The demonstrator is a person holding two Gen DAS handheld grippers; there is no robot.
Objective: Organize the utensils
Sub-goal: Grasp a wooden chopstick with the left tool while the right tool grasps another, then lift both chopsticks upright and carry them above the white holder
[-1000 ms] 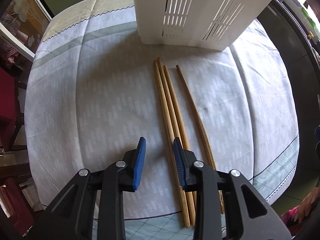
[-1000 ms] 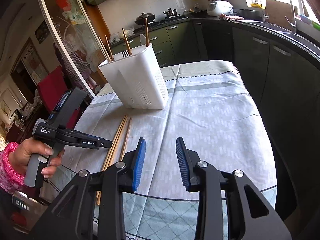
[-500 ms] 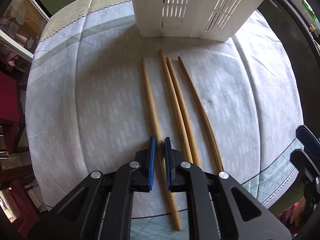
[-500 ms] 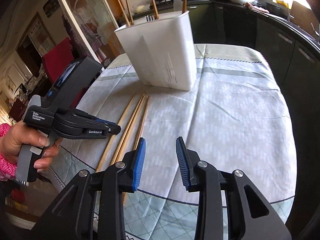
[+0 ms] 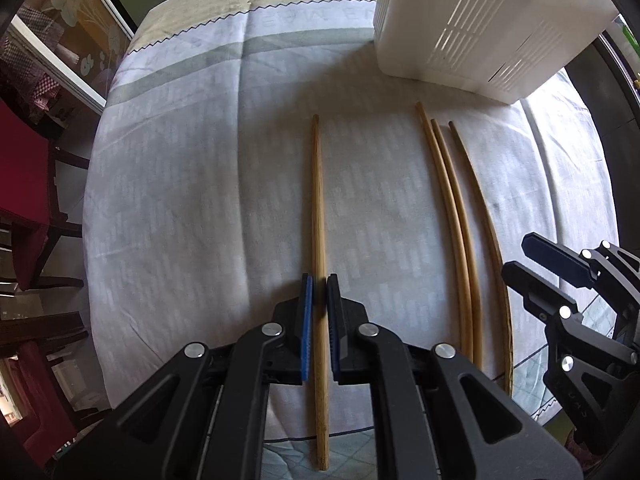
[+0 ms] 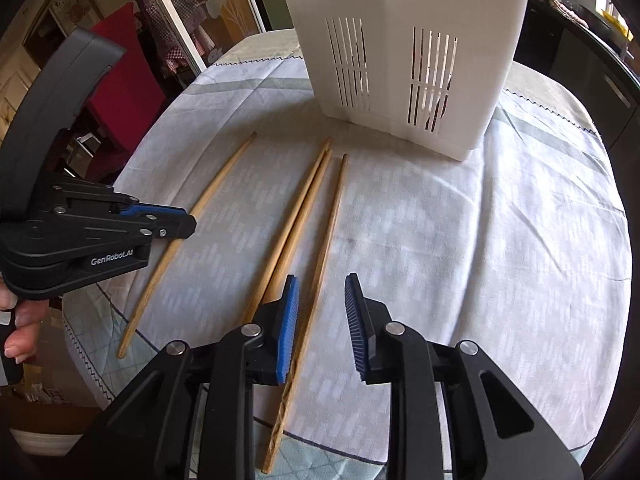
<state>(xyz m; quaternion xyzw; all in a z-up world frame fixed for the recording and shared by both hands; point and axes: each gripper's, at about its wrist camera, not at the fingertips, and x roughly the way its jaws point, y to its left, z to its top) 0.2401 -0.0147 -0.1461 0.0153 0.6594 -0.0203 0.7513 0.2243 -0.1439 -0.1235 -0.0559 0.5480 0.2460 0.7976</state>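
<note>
A round wooden chopstick (image 5: 318, 216) is clamped by the left gripper (image 5: 319, 285), apart from the slotted white plastic holder (image 6: 404, 44). The right gripper (image 6: 321, 286), its ribbed blue pads narrowly parted and just closing, is straddled over another chopstick (image 6: 320, 268) near the tablecloth's (image 6: 500, 248) edge.

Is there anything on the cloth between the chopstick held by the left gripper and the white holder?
Nothing visible. The left gripper is shut on the chopstick; only bare tablecloth lies between it and the white holder.

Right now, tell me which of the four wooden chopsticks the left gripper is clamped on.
The lone wooden chopstick lying apart, left of the other three; the left gripper is shut on it.
</note>
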